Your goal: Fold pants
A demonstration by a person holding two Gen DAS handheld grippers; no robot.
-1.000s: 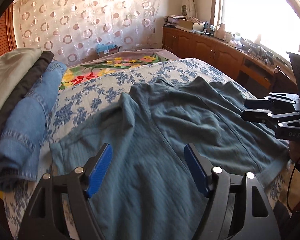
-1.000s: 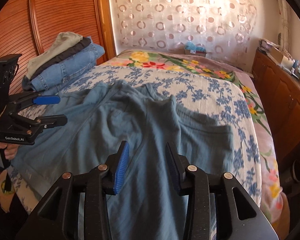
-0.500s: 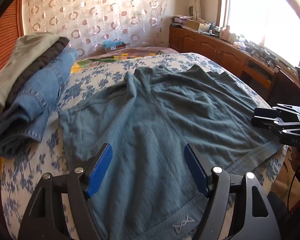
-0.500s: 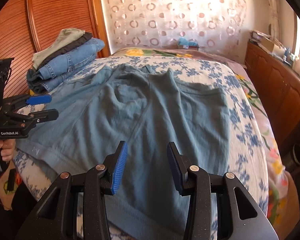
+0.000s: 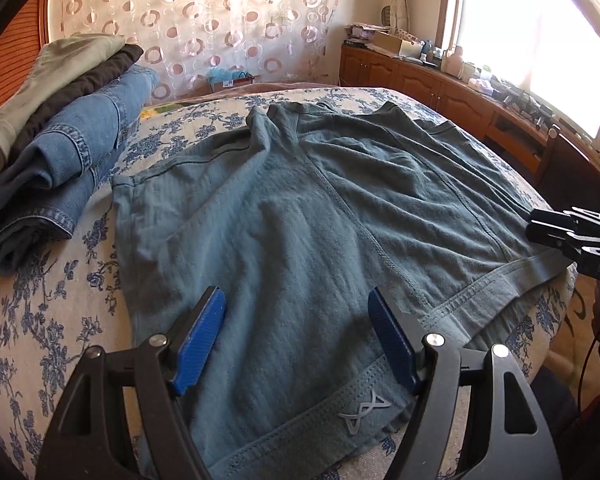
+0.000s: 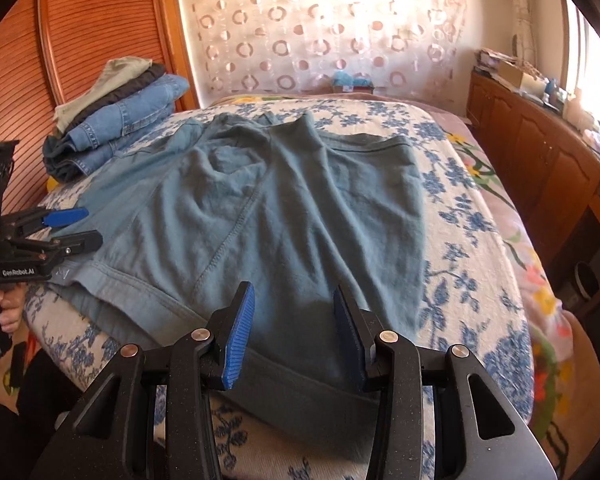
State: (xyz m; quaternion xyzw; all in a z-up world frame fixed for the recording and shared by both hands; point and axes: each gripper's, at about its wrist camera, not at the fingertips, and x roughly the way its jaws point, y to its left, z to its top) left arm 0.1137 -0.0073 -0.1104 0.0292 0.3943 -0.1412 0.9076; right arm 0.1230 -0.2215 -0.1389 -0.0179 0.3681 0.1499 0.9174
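Left claw [image 5: 296, 312] and right claw [image 6: 290, 308] tilted down over pants [image 5: 300, 216], both apart, empty.

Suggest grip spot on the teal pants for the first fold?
Probably the waistband: it lies along the near bed edge, a thick hemmed band overhanging slightly. Come in from the near side, left gripper and right gripper at its two corners.
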